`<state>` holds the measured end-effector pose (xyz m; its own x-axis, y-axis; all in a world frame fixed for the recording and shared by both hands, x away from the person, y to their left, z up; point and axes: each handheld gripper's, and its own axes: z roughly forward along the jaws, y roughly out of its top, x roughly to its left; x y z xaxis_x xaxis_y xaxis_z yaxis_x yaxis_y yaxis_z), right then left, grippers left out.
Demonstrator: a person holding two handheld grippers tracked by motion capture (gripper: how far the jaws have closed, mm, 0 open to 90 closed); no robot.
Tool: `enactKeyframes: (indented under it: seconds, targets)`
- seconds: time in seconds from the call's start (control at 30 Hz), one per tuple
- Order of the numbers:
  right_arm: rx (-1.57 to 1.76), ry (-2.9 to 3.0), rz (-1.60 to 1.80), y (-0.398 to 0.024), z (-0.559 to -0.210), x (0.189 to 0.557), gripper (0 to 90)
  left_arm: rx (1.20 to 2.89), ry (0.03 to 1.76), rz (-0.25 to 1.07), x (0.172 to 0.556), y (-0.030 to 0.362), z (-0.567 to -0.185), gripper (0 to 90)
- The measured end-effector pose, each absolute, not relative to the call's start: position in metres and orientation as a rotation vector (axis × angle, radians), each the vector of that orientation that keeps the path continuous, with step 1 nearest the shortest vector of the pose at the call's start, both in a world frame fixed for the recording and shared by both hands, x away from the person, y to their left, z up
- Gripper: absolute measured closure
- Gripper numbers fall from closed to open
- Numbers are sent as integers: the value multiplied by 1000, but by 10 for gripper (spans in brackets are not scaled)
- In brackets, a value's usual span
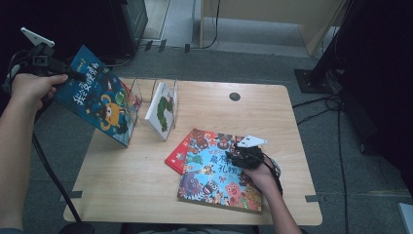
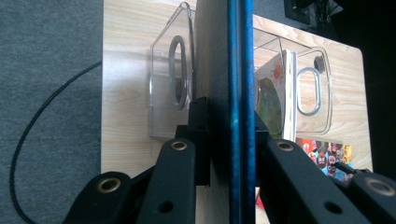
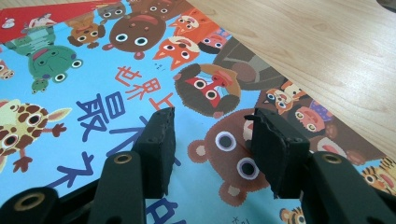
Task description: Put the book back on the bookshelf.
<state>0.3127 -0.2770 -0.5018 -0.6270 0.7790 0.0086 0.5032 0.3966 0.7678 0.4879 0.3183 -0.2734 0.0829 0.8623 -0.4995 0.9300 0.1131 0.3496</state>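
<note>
My left hand-held gripper (image 1: 73,74) is raised over the left end of the worktop (image 1: 272,117) and grips a blue book (image 1: 100,102) by its upper edge. In the left gripper view the book (image 2: 238,93) stands edge-on between my two jaws, and the pads press it from both sides. The book hangs tilted, with its lower corner close to the worktop, just left of the clear rack (image 1: 139,95). In that same view the rack (image 2: 177,74) lies straight ahead, its see-through dividers with oval cut-outs upright. A white book (image 1: 163,109) with a green picture on its cover leans in one of the rack's slots, to the right of the blue book.

My right hand-held gripper (image 1: 238,155) is low over the animal book (image 1: 214,178), which lies flat near the front of the worktop. In the right gripper view its jaws stand partly apart with nothing between them, and the cover (image 3: 93,93) with its bears, foxes and blue characters shows in the gap. I cannot tell whether the fingertips touch the cover or hover just above it. A red book (image 1: 179,155) lies under the animal book and sticks out at its left corner. My right hand (image 1: 260,178) comes in from the bottom edge, and my left forearm runs up the left side.
</note>
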Motion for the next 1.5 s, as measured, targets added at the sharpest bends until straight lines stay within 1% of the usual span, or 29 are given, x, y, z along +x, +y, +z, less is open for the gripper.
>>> enactKeyframes:
  seconds: [0.07, 0.13, 0.23, 0.37, 0.5, 0.6, 0.8, 0.97, 1.07, 1.2, 1.33, 1.5]
  targets:
    - [1116, 2307, 1091, -278, -502, 314, 494, 1738, 1768, -162, 486, 319, -274, 713]
    - [1128, 2310, 1096, -278, -502, 314, 496, 1749, 1769, -154, 483, 319, -274, 651]
    - [1131, 2312, 1100, -279, -502, 315, 498, 1758, 1761, -133, 474, 320, -274, 600]
    - [1137, 2311, 1105, -280, -502, 316, 501, 1770, 1747, -114, 458, 322, -276, 558]
    - [1144, 2310, 1108, -282, -502, 319, 501, 1793, 1740, -95, 437, 322, -281, 536]
    - [1158, 2312, 1105, -283, -501, 321, 501, 1768, 1735, -83, 423, 324, -284, 510]
    - [1186, 2280, 1157, -290, -500, 326, 512, 1763, 1705, -82, 392, 320, -291, 488]
    - [1225, 2287, 1142, -293, -497, 334, 511, 1782, 1706, -75, 367, 310, -301, 474]
    - [1224, 2274, 1163, -295, -496, 337, 513, 1780, 1678, -89, 352, 304, -308, 475]
    - [1233, 2267, 1173, -296, -496, 339, 514, 1793, 1659, -66, 333, 295, -316, 469]
    - [1242, 2259, 1178, -298, -495, 340, 514, 1816, 1629, -64, 319, 281, -330, 463]
    - [1255, 2247, 1176, -302, -494, 340, 518, 1870, 1562, -85, 313, 251, -352, 457]
